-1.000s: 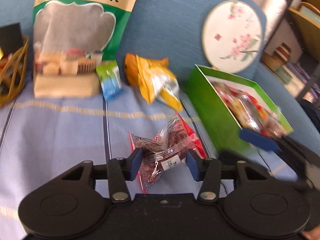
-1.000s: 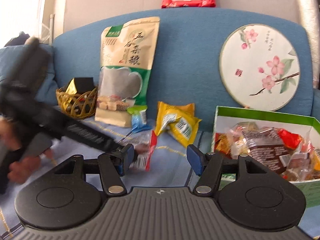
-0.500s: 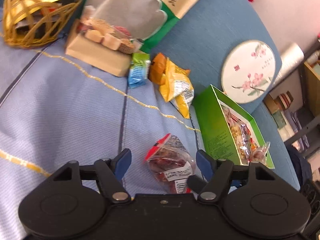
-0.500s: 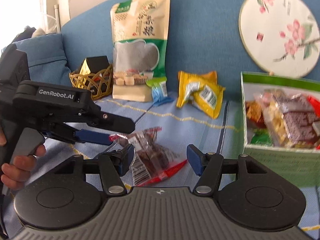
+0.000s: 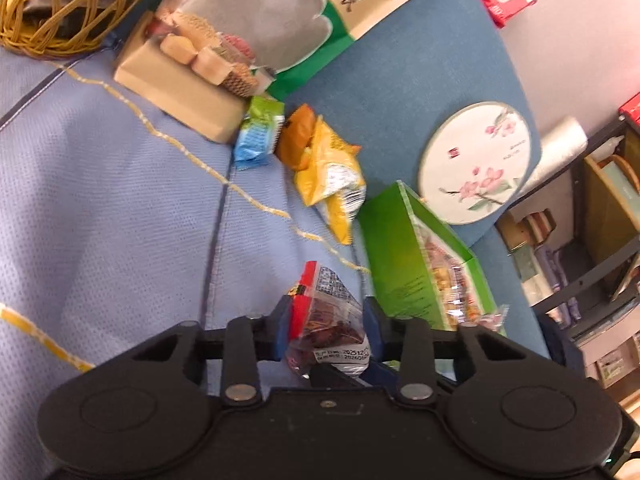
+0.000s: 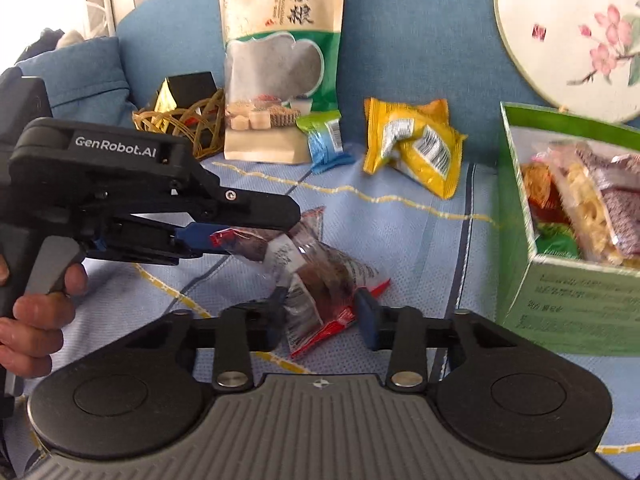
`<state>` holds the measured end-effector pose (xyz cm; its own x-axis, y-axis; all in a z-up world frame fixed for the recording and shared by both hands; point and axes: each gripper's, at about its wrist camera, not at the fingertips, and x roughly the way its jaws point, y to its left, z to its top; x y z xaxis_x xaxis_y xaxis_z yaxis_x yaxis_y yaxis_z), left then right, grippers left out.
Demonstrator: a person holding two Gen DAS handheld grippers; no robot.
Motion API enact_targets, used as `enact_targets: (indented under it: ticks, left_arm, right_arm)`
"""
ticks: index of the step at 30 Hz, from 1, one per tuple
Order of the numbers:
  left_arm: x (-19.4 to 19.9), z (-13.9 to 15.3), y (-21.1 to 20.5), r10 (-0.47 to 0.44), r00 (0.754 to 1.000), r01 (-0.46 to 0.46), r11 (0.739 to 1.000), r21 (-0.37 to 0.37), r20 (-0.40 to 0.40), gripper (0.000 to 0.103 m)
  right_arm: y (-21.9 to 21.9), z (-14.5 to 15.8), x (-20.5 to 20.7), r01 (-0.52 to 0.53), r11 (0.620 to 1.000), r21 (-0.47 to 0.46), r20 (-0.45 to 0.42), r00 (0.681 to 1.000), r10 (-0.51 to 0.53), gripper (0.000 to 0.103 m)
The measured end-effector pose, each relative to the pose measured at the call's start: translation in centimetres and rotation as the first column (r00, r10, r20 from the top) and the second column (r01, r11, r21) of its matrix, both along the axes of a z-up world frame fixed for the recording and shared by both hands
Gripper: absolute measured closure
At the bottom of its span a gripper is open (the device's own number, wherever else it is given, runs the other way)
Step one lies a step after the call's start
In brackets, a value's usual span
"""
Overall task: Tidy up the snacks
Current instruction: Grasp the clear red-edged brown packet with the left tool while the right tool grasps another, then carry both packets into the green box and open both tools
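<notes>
A clear snack packet (image 5: 326, 320) with red ends and dark brown contents lies on the light-blue cloth. My left gripper (image 5: 326, 320) is closing on it, and its blue pads press both sides. In the right wrist view the left gripper (image 6: 224, 238) comes in from the left and clamps the packet's far red end. My right gripper (image 6: 320, 312) is also closing, with the near part of the same packet (image 6: 320, 292) squeezed between its pads. An open green box (image 6: 580, 300) holding several wrapped snacks stands to the right.
Two yellow packets (image 6: 416, 148), a small blue-green packet (image 6: 326, 140) and a tall pouch (image 6: 280, 60) lean against the blue sofa back. A wicker basket (image 6: 180, 120) sits at the far left and a round flowered fan (image 6: 568, 28) behind the box. A hand (image 6: 36, 312) holds the left gripper's handle.
Both grippers stood wide around the packet and have now closed onto it. Both sank toward the cloth, and the left one rolled, tilting its view.
</notes>
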<state>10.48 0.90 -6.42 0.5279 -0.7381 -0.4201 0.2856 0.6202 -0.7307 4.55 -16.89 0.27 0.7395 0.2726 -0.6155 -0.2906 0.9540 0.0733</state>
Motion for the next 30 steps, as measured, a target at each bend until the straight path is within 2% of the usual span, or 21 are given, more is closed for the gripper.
enact_targets:
  ticks: [4,7,12,19,23,27,28,30]
  left_arm:
    - [-0.6,2.0,-0.9,-0.027,0.998,0.027,1.0,-0.007,0.059,0.062]
    - [-0.4,3.9,-2.2,-0.059,0.994,0.061,0.998,-0.023,0.097,0.062]
    - [-0.1,8.0,-6.2,-0.142,0.968,0.145,0.989,0.002,0.207,0.062]
    - [1.2,10.4,-13.8,-0.265,0.922,0.268,0.963,0.027,0.281,0.062]
    - [1.9,10.7,-17.9,-0.323,0.898,0.327,0.944,0.038,0.298,0.062]
    - [2.7,10.3,-21.2,-0.371,0.882,0.368,0.927,0.066,0.291,0.062]
    - [2.9,10.0,-21.7,-0.378,0.88,0.375,0.925,0.069,0.288,0.061]
    - [3.4,9.4,-22.7,-0.385,0.88,0.378,0.922,0.079,0.277,0.052]
  right_arm:
    - [-0.9,1.3,-0.7,0.009,1.0,0.024,0.036,0.999,-0.01,0.054]
    - [-1.8,2.9,-1.5,0.037,0.999,0.017,0.096,0.995,-0.038,0.054]
    - [-4.5,6.1,-2.6,0.116,0.992,0.043,0.213,0.969,-0.123,0.054]
    - [-9.7,8.7,-3.6,0.297,0.95,0.093,0.296,0.903,-0.311,0.054]
    - [-12.1,9.1,-3.7,0.403,0.909,0.112,0.317,0.852,-0.417,0.054]
    - [-14.2,8.9,-3.3,0.491,0.863,0.123,0.3,0.81,-0.504,0.054]
    - [-14.6,8.8,-3.1,0.509,0.852,0.124,0.296,0.801,-0.521,0.054]
    - [-15.2,8.4,-2.7,0.538,0.836,0.111,0.294,0.785,-0.545,0.053]
